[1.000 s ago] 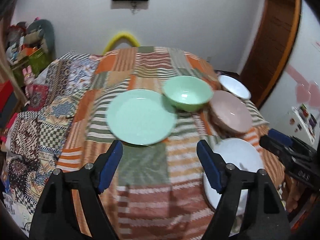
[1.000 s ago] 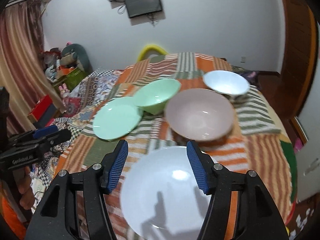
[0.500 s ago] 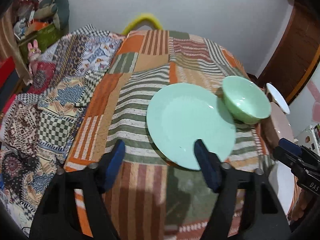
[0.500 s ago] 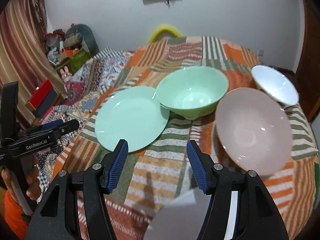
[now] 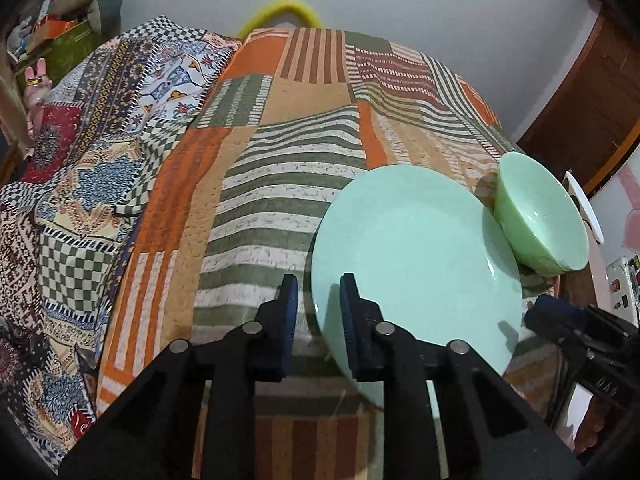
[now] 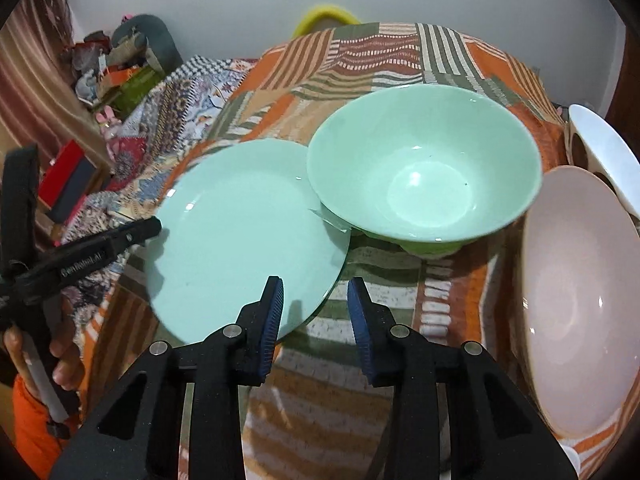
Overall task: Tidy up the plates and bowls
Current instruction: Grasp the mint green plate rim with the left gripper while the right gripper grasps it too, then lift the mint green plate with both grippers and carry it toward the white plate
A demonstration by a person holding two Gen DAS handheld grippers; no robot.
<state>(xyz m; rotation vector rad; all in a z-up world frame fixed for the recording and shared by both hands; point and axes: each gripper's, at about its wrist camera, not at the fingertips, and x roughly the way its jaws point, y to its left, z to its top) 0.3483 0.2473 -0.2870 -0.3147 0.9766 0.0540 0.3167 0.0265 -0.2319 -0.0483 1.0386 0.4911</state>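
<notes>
A pale green plate [image 5: 416, 256] [image 6: 240, 236] lies on the patchwork tablecloth [image 5: 280, 184]. A green bowl [image 5: 540, 224] [image 6: 424, 176] stands against its far right edge. My left gripper [image 5: 318, 312] straddles the plate's left rim. Its jaws are closing, and a little space shows on both sides of the rim. In the right wrist view the left gripper's tip [image 6: 154, 226] meets that rim. My right gripper [image 6: 316, 312] straddles the plate's near right rim, jaws closing, pads clear of it. A pink bowl [image 6: 580, 292] and a white bowl [image 6: 608, 152] sit to the right.
Patterned bedding [image 5: 80, 184] and a pile of clutter [image 6: 120, 64] are left of the table. A yellow chair back [image 5: 280, 12] stands behind the table and a wooden door [image 5: 592, 112] is at the right. A hand [image 6: 36, 360] with an orange sleeve holds the left gripper.
Both grippers came down and leftward onto the green plate, one at each side of it. Their jaws narrowed a lot. The white plate in front dropped out of view.
</notes>
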